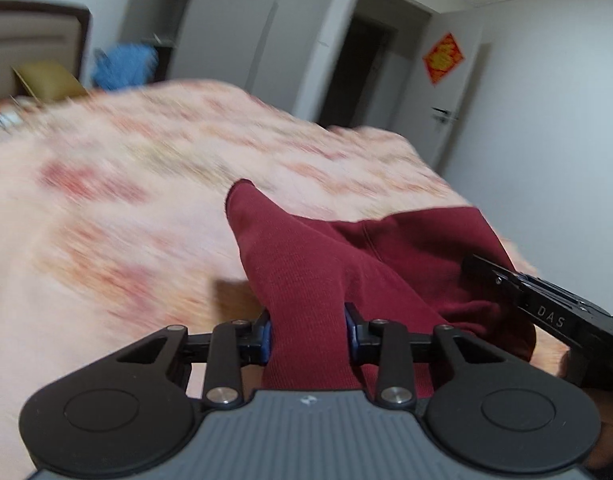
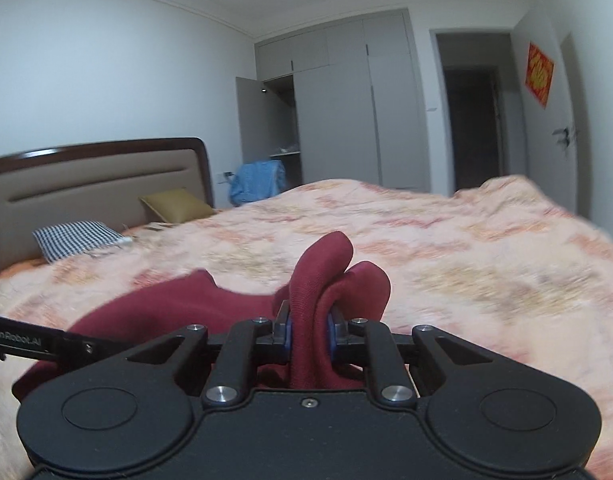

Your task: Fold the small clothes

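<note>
The bed fills the middle of both views under a pink patterned quilt, blurred in the left wrist view; its far edge runs across the upper centre of each frame, and its corner drops off at the right side of the left wrist view, with bare wall past it. Broad open quilt lies to the left of the left gripper and to the right of the right gripper. The headboard closes off the left of the right wrist view, with a checked pillow and an olive pillow below it, well apart from the work. Both grippers are closed on the red garment, each with a thick fold pinched between blue pads; in the right wrist view the cloth bulges up in two humps above the pads. The garment spans between them at the lower centre of each frame, the rest draped toward the quilt. The right gripper shows at the lower right of the left wrist view, marked "DAS"; the left one at the lower left of the right wrist view reads "GenRobot.AI". A red sign hangs on the door at upper right, its writing unreadable.
</note>
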Action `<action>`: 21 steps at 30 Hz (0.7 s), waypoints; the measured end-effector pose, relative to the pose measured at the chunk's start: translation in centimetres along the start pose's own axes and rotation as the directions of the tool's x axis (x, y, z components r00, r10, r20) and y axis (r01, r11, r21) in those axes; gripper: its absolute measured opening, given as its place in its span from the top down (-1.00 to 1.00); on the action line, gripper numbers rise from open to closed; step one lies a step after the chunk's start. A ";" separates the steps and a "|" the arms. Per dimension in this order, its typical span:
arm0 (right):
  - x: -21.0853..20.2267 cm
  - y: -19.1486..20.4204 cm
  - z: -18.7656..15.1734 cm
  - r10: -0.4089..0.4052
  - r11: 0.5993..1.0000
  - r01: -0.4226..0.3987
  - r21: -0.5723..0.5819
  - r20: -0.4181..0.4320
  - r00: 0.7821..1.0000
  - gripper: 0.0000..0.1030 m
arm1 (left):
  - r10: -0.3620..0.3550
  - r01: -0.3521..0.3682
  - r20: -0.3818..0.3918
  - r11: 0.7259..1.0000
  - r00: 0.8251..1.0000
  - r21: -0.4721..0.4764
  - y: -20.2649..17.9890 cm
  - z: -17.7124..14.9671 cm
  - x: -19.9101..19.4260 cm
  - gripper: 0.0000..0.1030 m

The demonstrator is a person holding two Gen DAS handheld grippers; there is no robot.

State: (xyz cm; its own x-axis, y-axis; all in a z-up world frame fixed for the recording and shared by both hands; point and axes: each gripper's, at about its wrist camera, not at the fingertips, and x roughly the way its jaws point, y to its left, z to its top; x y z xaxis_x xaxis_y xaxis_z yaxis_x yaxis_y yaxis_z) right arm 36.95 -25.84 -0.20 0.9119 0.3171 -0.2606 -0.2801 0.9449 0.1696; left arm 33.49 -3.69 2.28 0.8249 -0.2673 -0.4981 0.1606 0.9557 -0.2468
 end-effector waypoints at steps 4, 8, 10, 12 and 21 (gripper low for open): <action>3.3 2.5 -1.5 0.036 0.999 -0.035 0.013 -0.064 0.997 0.68 | 0.115 -0.115 -0.006 0.993 0.993 0.005 2.7 -0.3 -0.5 0.28; 5.2 3.6 -3.5 -0.022 1.000 0.024 0.012 -0.140 0.990 0.64 | 0.128 -0.133 -0.079 0.989 0.989 -0.057 4.8 -2.4 0.5 0.23; 5.1 2.9 -4.4 -0.041 0.997 0.051 0.053 -0.175 0.984 0.56 | 0.132 -0.137 -0.069 0.987 0.989 -0.079 5.4 -3.5 0.3 0.15; 4.9 2.1 -5.3 -0.049 0.994 0.066 0.083 -0.191 0.980 0.47 | 0.125 -0.131 -0.058 0.985 0.990 -0.108 5.9 -4.2 0.2 0.08; 2.9 2.3 -5.5 -0.082 0.994 0.094 0.058 -0.177 0.981 0.37 | 0.150 -0.156 -0.061 0.981 0.987 -0.116 5.8 -4.4 -1.3 -0.44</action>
State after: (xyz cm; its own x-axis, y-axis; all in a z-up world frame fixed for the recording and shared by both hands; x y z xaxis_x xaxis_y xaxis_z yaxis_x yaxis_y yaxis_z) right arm 37.28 -22.34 -5.81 0.8641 0.2477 -0.4382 -0.1753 0.9641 0.1993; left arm 30.94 1.65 -2.20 0.8049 -0.1282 -0.5794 -0.0338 0.9649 -0.2605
